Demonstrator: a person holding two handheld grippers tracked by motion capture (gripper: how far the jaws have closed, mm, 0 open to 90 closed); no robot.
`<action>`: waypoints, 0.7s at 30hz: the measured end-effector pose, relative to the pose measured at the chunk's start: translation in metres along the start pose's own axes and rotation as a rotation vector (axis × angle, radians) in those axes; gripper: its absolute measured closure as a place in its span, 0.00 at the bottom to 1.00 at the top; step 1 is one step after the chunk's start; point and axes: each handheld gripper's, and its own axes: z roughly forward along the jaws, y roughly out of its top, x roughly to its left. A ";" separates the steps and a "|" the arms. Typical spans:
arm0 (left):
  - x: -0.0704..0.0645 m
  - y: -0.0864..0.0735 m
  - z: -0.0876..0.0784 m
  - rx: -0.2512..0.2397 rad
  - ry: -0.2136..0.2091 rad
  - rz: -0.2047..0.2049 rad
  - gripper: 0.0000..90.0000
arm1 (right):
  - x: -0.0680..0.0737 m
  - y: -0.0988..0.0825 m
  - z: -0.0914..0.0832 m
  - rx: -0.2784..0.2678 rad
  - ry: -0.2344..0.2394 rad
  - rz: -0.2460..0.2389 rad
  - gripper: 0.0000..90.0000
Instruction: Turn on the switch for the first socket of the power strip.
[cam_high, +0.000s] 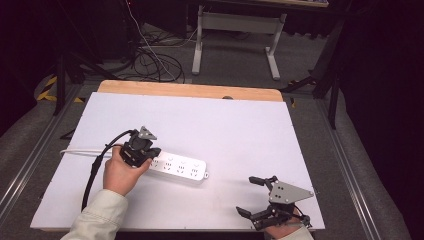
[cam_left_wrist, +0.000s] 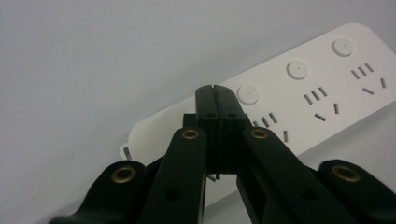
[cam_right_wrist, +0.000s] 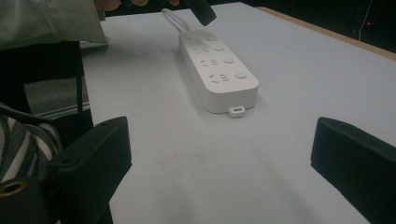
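The white strip (cam_high: 181, 167) lies flat on the white table (cam_high: 240, 130), left of centre, its cord (cam_high: 80, 151) running off toward the table's left edge. Over the cord end hangs the left gripper (cam_high: 150, 156), tips angled down at the strip. From its own camera the left gripper (cam_left_wrist: 215, 91) has both jaws pressed tight together with nothing between them, the closed tips poised above the strip (cam_left_wrist: 299, 93) next to the first round button (cam_left_wrist: 248, 94); whether they touch the plastic I cannot tell. Three buttons run in a row along the strip, each beside its set of slots. Down at the table's near right corner sits the right gripper (cam_high: 252, 196), jaws spread wide and empty, well apart from the strip. Its camera looks across bare table to the strip (cam_right_wrist: 219, 70) lying end-on, small tab (cam_right_wrist: 236, 111) facing it.
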 end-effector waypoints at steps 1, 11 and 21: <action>0.000 0.000 0.000 0.000 0.000 0.000 1.00 | 0.000 0.000 0.000 0.000 0.000 -0.001 0.06; 0.004 0.001 0.013 0.040 -0.013 -0.018 1.00 | 0.000 0.000 0.001 0.006 -0.003 0.000 0.06; 0.005 0.001 0.020 0.033 -0.016 -0.022 1.00 | 0.000 0.000 0.000 0.004 -0.002 -0.001 0.06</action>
